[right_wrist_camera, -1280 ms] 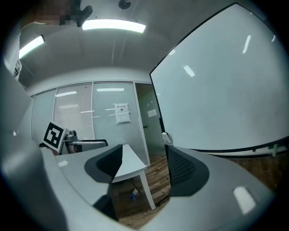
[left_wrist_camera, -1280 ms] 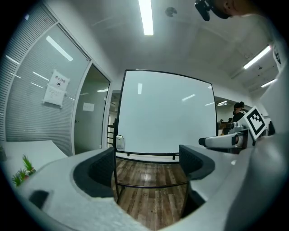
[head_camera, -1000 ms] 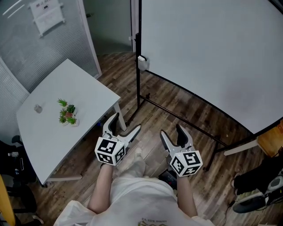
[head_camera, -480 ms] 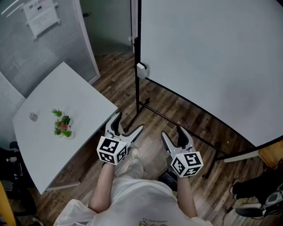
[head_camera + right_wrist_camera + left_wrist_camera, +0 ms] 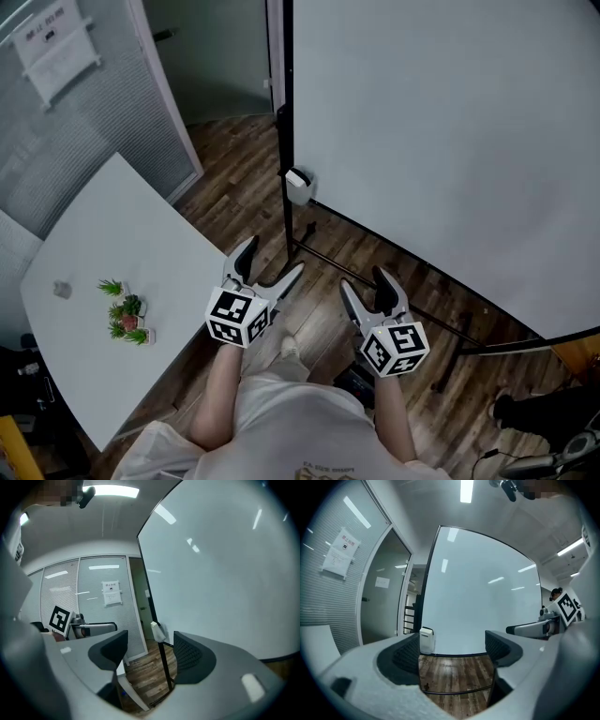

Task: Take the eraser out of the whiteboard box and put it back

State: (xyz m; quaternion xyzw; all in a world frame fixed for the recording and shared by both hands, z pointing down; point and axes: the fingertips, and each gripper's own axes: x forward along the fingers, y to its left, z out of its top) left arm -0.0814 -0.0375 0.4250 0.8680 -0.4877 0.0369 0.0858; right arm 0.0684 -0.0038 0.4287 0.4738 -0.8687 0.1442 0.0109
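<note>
A small white whiteboard box (image 5: pixel 298 186) hangs on the black frame at the lower left corner of the large whiteboard (image 5: pixel 450 141). It also shows as the box (image 5: pixel 426 640) in the left gripper view and the box (image 5: pixel 159 631) in the right gripper view. No eraser can be made out inside it. My left gripper (image 5: pixel 266 265) is open and empty, held low in front of the person, well short of the box. My right gripper (image 5: pixel 367 284) is likewise open and empty, to the right of the left one.
A white table (image 5: pixel 141 281) stands at the left with a small green plant (image 5: pixel 122 312) and a little object (image 5: pixel 62 290) on it. A glass partition (image 5: pixel 56 112) with a posted sheet lies behind. The whiteboard's black stand legs (image 5: pixel 394 300) cross the wooden floor.
The view has moved forward toward the whiteboard; the box sits lower and nearer in the head view. Both grippers stay open in about the same pose.
</note>
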